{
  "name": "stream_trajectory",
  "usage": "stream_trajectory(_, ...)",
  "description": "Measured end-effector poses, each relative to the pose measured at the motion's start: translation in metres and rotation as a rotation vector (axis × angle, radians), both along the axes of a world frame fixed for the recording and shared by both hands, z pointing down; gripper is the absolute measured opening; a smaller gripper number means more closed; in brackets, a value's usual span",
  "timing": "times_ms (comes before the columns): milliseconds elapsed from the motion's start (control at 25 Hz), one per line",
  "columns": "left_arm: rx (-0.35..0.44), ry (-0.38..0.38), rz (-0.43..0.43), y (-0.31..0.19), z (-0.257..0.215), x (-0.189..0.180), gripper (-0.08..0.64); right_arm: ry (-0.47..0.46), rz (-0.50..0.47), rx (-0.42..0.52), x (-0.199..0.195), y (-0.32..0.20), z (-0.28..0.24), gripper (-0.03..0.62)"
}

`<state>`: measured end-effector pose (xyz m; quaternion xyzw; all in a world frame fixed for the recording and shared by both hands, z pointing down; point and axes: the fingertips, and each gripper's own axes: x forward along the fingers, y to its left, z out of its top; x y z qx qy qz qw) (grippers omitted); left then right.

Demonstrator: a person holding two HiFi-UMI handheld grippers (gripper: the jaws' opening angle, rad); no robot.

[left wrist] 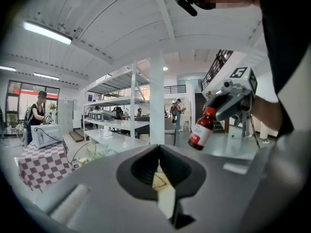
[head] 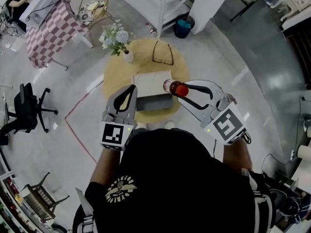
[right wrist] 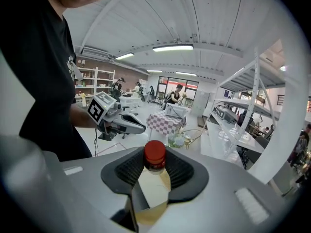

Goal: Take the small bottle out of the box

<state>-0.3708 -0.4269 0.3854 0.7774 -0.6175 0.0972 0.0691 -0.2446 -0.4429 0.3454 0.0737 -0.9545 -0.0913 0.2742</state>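
Got small bottle (head: pixel 170 86) clamped by its red-cap neck in right gripper (head: pixel 181 92) jaws, 3 o'clock of box (head: pixel 146 76), left gripper (head: pixel 132 88) jaws closed; probably light, slick glass, so good spot.

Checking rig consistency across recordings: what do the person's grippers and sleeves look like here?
The left gripper and right gripper are light grey plastic, tapering toward black ribbed pads. Each carries a white cube with black square markers. The person wears a black short-sleeved T-shirt with a pale emblem.
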Motion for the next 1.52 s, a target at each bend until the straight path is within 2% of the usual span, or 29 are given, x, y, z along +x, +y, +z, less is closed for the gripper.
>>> stream_trajectory(120,-0.011,-0.020,0.001,-0.003,0.005,-0.018,0.000,0.032,0.037,-0.010,-0.009,-0.004,0.019,0.146)
stream_trajectory(200,-0.017,-0.004,0.020,-0.004,0.009,-0.026,0.000,0.056,0.060,-0.027,-0.015,-0.005,0.039,0.146)
stream_trajectory(320,-0.024,0.018,0.036,-0.003,0.019,-0.041,0.000,0.089,0.100,-0.081,-0.025,-0.002,0.074,0.146)
stream_trajectory(560,-0.072,-0.008,0.035,0.000,0.061,-0.073,0.000,0.138,0.161,-0.177,-0.037,0.007,0.147,0.144)
stream_trajectory(880,-0.183,0.019,0.022,0.012,0.105,-0.099,0.000,0.183,0.361,-0.281,-0.034,-0.002,0.232,0.146)
stream_trajectory(960,-0.197,0.029,0.019,0.014,0.109,-0.105,0.000,0.221,0.401,-0.304,-0.034,-0.003,0.265,0.146)
stream_trajectory(1120,-0.205,0.027,0.002,0.018,0.110,-0.118,0.000,0.314,0.376,-0.309,-0.038,0.008,0.340,0.144)
stream_trajectory(1240,-0.217,0.020,-0.017,0.025,0.113,-0.129,0.000,0.350,0.404,-0.302,-0.037,0.010,0.377,0.144)
stream_trajectory(1360,-0.230,0.013,-0.027,0.032,0.115,-0.132,0.000,0.366,0.452,-0.303,-0.031,0.008,0.402,0.146)
stream_trajectory(1520,-0.234,0.005,-0.033,0.035,0.118,-0.132,0.000,0.366,0.458,-0.307,-0.030,0.007,0.415,0.147)
